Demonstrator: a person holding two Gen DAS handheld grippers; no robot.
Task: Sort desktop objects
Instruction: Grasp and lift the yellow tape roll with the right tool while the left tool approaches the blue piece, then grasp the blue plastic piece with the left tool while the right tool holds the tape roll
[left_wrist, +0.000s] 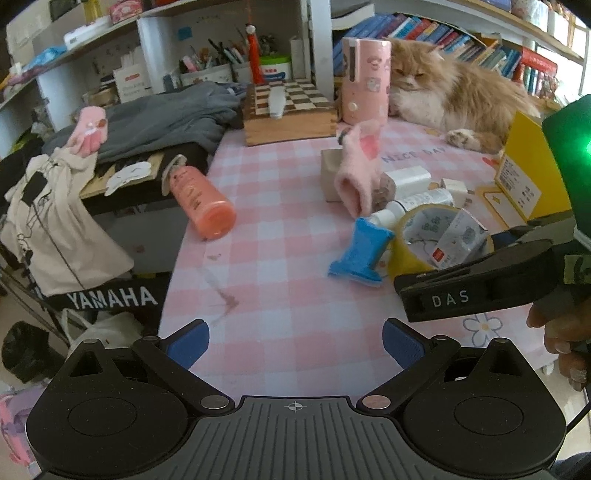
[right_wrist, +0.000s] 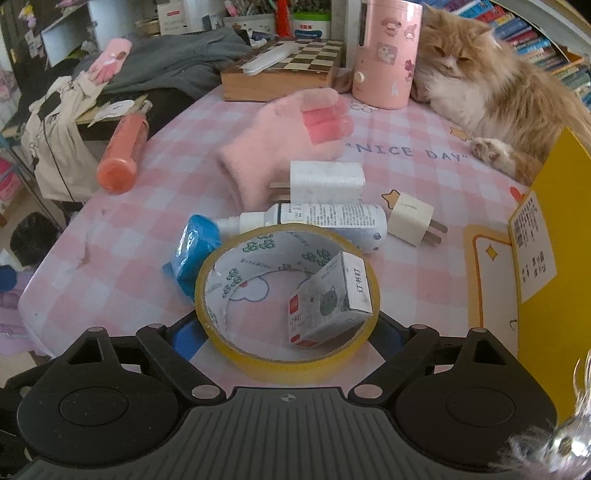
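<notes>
A yellow tape roll (right_wrist: 280, 365) lies flat on the pink checked tablecloth (right_wrist: 122, 280) with a small white staple box (right_wrist: 325, 314) leaning inside it. My right gripper (right_wrist: 288, 328) straddles the roll, and its pads sit against both sides with no gap showing. Just beyond lie a blue packet (right_wrist: 192, 251), a white bottle (right_wrist: 332, 218), a white charger (right_wrist: 325, 181), a small plug (right_wrist: 410, 218) and a pink glove (right_wrist: 284, 133). My left gripper (left_wrist: 295, 343) hovers open over bare cloth, short of the blue packet (left_wrist: 360, 254). A black finger (left_wrist: 472, 291) of the right gripper shows beside the tape roll (left_wrist: 406, 236).
An orange bottle (left_wrist: 203, 206) lies near the table's left edge. A cat (right_wrist: 498, 85) rests at the back right beside a pink cylinder (right_wrist: 386, 55) and a wooden chess box (right_wrist: 280, 70). A yellow box (right_wrist: 554, 240) stands at the right. A person's hand (left_wrist: 565, 339) holds the right gripper.
</notes>
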